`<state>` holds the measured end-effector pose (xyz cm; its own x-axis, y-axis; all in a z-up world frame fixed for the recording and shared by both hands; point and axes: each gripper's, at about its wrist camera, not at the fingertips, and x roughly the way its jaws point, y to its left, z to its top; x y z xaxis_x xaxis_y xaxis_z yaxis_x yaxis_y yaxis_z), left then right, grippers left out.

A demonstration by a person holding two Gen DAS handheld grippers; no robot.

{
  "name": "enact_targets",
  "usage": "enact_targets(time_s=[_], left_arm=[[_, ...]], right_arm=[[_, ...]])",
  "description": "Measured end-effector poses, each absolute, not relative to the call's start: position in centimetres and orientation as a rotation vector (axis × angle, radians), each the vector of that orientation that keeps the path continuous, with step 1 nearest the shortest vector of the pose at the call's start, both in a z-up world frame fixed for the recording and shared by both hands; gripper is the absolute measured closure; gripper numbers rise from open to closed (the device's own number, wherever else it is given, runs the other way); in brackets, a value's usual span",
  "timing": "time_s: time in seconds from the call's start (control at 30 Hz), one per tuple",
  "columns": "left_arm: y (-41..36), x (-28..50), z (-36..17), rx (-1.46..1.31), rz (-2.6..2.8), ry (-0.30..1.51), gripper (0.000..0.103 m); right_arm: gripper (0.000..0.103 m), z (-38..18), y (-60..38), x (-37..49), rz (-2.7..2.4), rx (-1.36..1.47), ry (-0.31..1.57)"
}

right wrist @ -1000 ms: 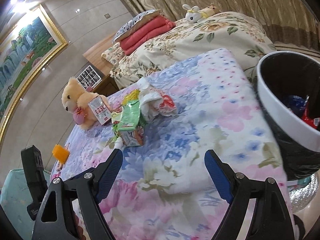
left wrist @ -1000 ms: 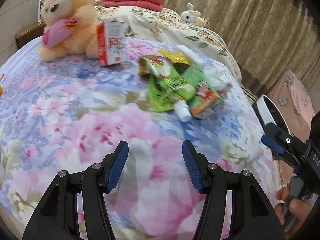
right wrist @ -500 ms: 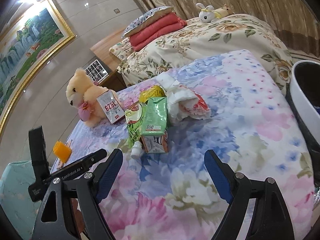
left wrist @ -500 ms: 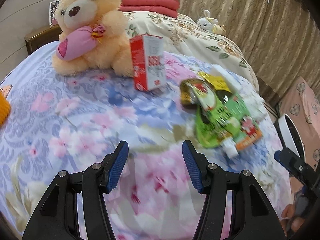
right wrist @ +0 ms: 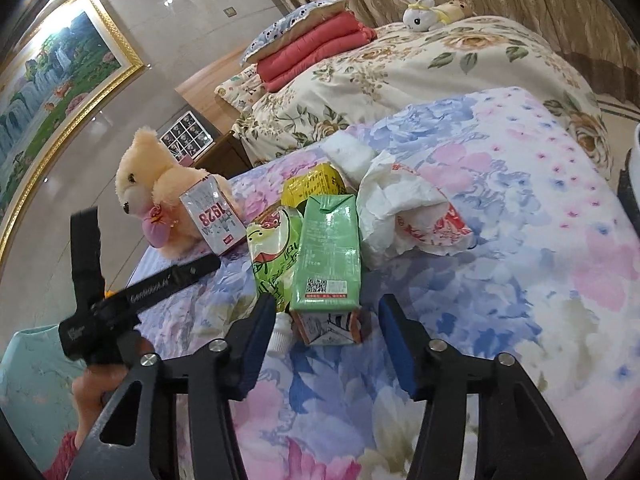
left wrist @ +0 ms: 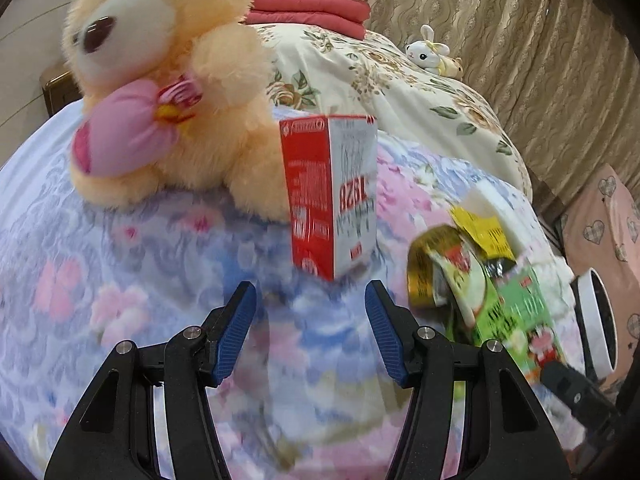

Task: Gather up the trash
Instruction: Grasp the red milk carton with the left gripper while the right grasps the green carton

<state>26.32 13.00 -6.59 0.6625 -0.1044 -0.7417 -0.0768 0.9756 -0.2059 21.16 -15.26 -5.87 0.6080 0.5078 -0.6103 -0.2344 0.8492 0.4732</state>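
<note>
In the right wrist view a green drink carton (right wrist: 328, 248) lies on the floral bedspread. Its near end sits between the jaws of my right gripper (right wrist: 326, 340), which are closing; a gap shows on each side of the carton. A green pouch (right wrist: 272, 252) with a white cap, a yellow packet (right wrist: 312, 184) and a crumpled white wrapper (right wrist: 408, 212) lie around it. A red and white carton (left wrist: 332, 196) stands upright just beyond my left gripper (left wrist: 310, 320), which is open and holds nothing. The same trash pile (left wrist: 508, 308) lies to its right.
A peach teddy bear (left wrist: 160, 80) sits right behind the red carton. A white-rimmed bin (left wrist: 596, 320) stands off the bed's right edge. Folded red blankets (right wrist: 316, 48) and a toy rabbit (right wrist: 418, 12) lie on the far bed. A hand (right wrist: 96, 392) holds the left gripper.
The left gripper has travelled across the bed to the red carton and teddy. The right gripper has come up to the green carton, its jaws have narrowed, and the bin has slid out of its view.
</note>
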Motion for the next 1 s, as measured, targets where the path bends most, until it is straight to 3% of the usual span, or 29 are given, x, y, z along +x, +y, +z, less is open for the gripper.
enact_targets(time_s=[0.13,0.23,0.27,0.3,0.47,1.0], left_arm=[[13.0,27.8,-6.6,-0.222,-0.016,0.838,0.045],[12.7,28.5,-6.7,-0.209,-0.017,0.83,0.046],[12.6,28.6,-6.7,-0.205,-0.02,0.828,0.052],[12.4,28.7,-6.8,-0.2,-0.026,0.827,0.064],[12.0,28.0,-6.4,-0.186,-0.031,0.806,0.07],[9.0,17.7,-6.1,-0.191,-0.109,0.814,0.071]], right_arm=[[0.053,-6.1,-15.0,21.7,0.438,0.371,0.818],[0.067,-6.3,-15.0,22.0,0.441,0.383,0.823],[0.071,-6.3,-15.1,22.0,0.445,0.385,0.825],[0.071,-6.3,-15.1,22.1,0.447,0.385,0.826],[0.072,-6.1,-15.4,21.3,0.465,0.372,0.824],[0.07,-5.7,-19.2,16.7,0.435,0.269,0.81]])
